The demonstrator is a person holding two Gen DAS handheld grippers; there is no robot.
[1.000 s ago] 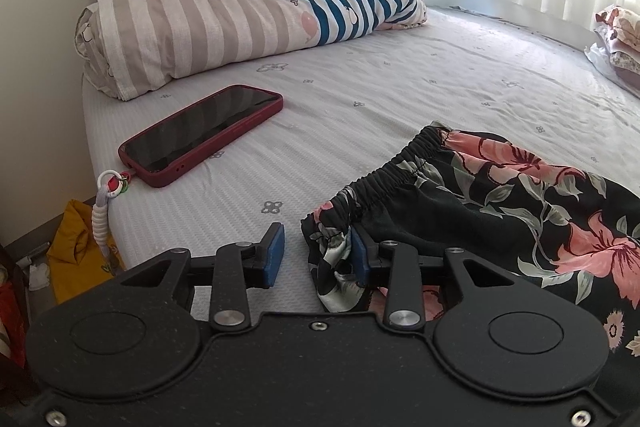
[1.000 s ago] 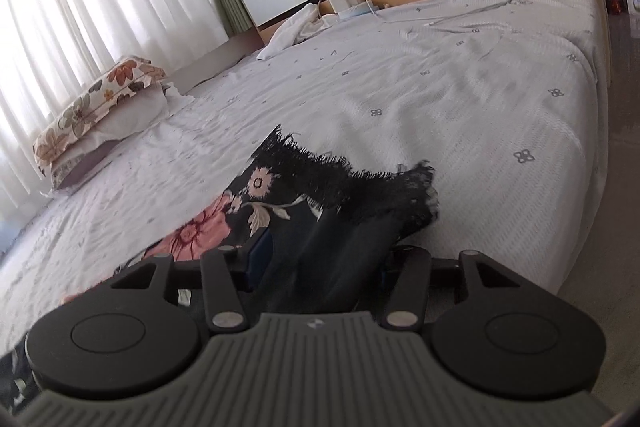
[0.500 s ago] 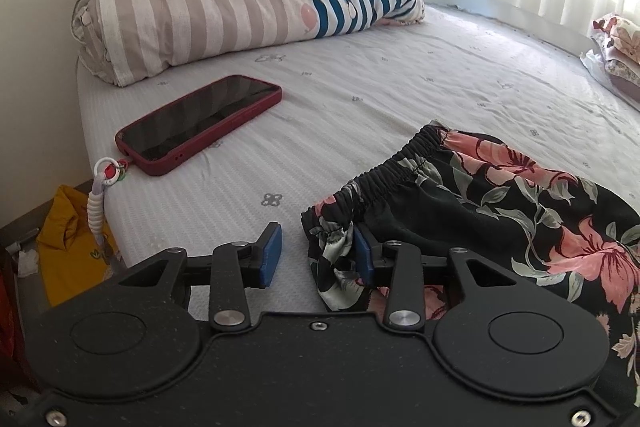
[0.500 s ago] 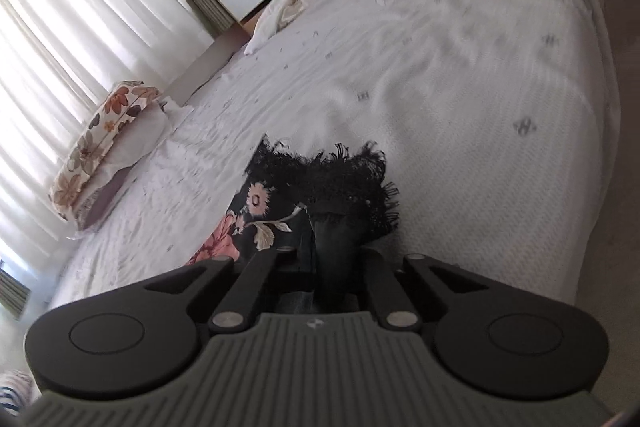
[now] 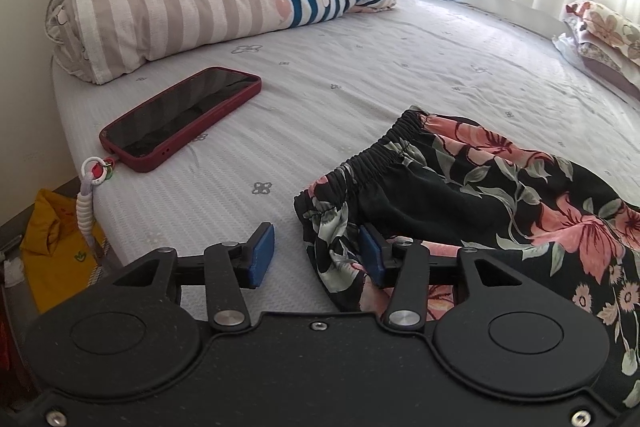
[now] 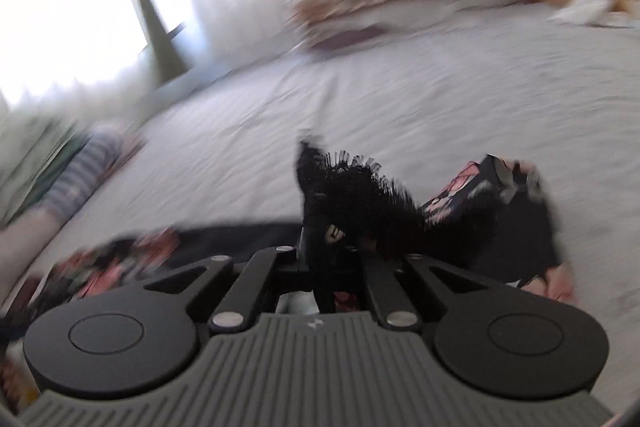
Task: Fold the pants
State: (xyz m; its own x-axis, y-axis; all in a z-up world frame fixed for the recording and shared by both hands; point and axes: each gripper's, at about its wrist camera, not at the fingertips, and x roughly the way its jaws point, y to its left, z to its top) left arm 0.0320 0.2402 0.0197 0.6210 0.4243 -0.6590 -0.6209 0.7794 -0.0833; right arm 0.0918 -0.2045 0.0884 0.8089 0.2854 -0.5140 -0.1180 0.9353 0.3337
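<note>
A: Left wrist view. Left gripper (image 5: pixel 316 255) wide open, low over the bed (image 5: pixel 360 75), gripping nothing. Waistband corner of the floral pants (image 5: pixel 460 195) sitting in the gap, against the right-hand blue pad (image 5: pixel 370 257); other pad clear of cloth.

B: Layout of the garment?

A: Spread flat on the mattress, elastic waistband (image 5: pixel 372 159) running away from the gripper, up and to the right; legs trailing off to the right. Red-cased phone (image 5: pixel 180 117) well apart to the left, rolled striped bedding (image 5: pixel 180 15) beyond it.

B: Right wrist view?

A: Heavily blurred. Right gripper (image 6: pixel 330 259) closed down on the black fringed hem (image 6: pixel 360 187) of the pants, hem bunched and standing up just past the fingertips. More floral cloth to either side, on the sheet.

B: Relation governing the next move?

A: Long axis of the pants running between the two grippers: waist at the left one, hem at the right one. Probable next: left jaws closing on the waistband corner, hem then carried along that axis toward the waist. Risk: thin cloth slipping from the fringe grip.
</note>
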